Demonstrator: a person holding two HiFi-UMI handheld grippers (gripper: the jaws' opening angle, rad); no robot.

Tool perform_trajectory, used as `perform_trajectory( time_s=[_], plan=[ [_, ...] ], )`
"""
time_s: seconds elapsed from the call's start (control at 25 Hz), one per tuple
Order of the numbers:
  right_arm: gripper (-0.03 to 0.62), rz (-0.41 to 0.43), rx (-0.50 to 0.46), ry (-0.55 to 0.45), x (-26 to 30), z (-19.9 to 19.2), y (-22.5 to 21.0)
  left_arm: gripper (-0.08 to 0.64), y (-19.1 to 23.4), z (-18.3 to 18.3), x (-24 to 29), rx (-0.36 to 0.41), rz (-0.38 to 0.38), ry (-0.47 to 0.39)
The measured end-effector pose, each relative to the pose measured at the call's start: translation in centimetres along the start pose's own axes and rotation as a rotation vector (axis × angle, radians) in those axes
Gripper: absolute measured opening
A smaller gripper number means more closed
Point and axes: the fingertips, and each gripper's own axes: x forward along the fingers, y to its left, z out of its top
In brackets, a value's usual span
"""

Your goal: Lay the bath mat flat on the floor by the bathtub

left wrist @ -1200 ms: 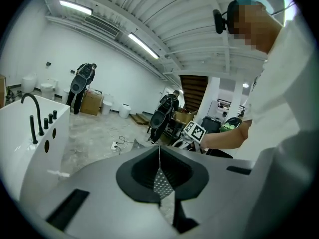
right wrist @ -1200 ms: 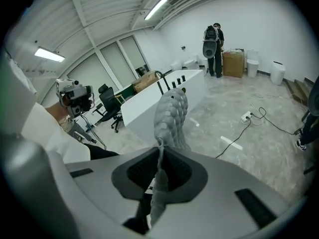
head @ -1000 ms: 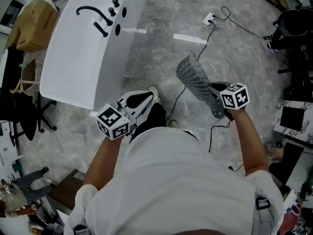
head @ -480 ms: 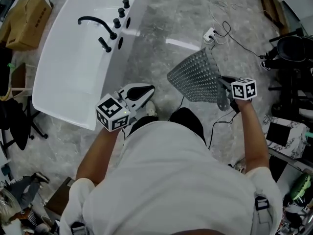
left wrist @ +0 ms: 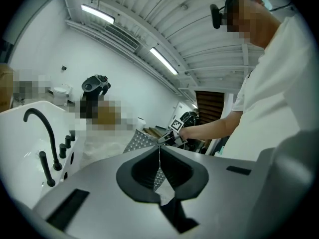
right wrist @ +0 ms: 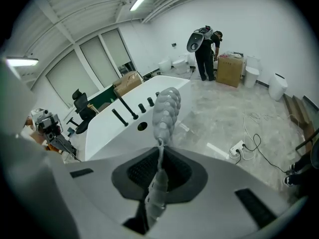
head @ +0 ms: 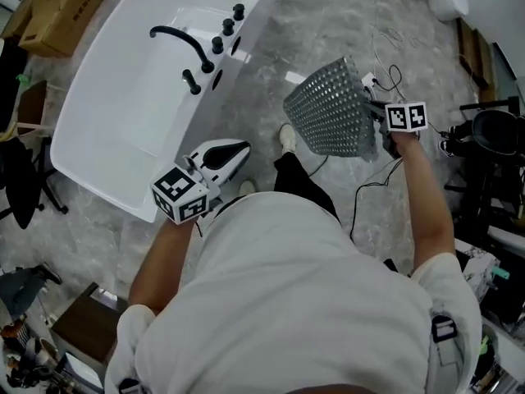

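Note:
The grey studded bath mat [head: 332, 109] hangs in the air over the marble floor, to the right of the white bathtub [head: 123, 130]. My right gripper [head: 376, 115] is shut on the mat's right edge. In the right gripper view the mat [right wrist: 165, 111] runs edge-on out of the jaws [right wrist: 160, 148] towards the tub [right wrist: 114, 133]. My left gripper [head: 244, 147] is held by the tub's near corner, apart from the mat, jaws together with nothing in them. The left gripper view [left wrist: 159, 151] looks across at the mat [left wrist: 139, 141].
A black faucet and knobs [head: 193, 43] sit on the tub's rim. A power strip with cables [head: 371, 80] lies on the floor beyond the mat. My shoe [head: 286, 136] stands below it. A cardboard box [head: 61, 6] and a chair [head: 20, 171] are left of the tub.
My right gripper has lifted the mat up and away, and the mat has swung from a steep hang to a broad spread. The left gripper has barely moved.

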Motion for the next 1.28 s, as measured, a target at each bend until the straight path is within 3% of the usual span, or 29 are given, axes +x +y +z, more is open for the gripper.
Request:
perform_trajectory(
  time_s=[0.28,0.48,0.72,0.88,1.12,1.28],
  plan=[
    [0.041,0.041,-0.024,0.026,8.7,10.5,-8.6,0.020,6.4,2.8,3.9,-0.056,0.168,-0.025],
    [0.041,0.054,-0.073,0.061,14.6,17.9,-14.4,0.020,9.9,5.4,8.9,-0.105,0.238,-0.012],
    [0.041,0.013,-0.154,0.065,20.7,27.0,-22.1,0.020,12.6,8.1,16.4,-0.190,0.251,-0.018],
    [0.041,-0.064,-0.220,0.064,24.8,33.2,-27.4,0.020,15.2,8.8,20.8,-0.252,0.263,0.010],
    [0.041,-0.188,-0.394,0.023,31.7,39.9,-29.7,0.020,17.8,6.5,22.6,-0.305,0.258,0.048],
    [0.041,-0.222,-0.497,0.053,37.6,40.2,-29.8,0.020,19.0,5.2,24.2,-0.340,0.240,0.052]
  ],
)
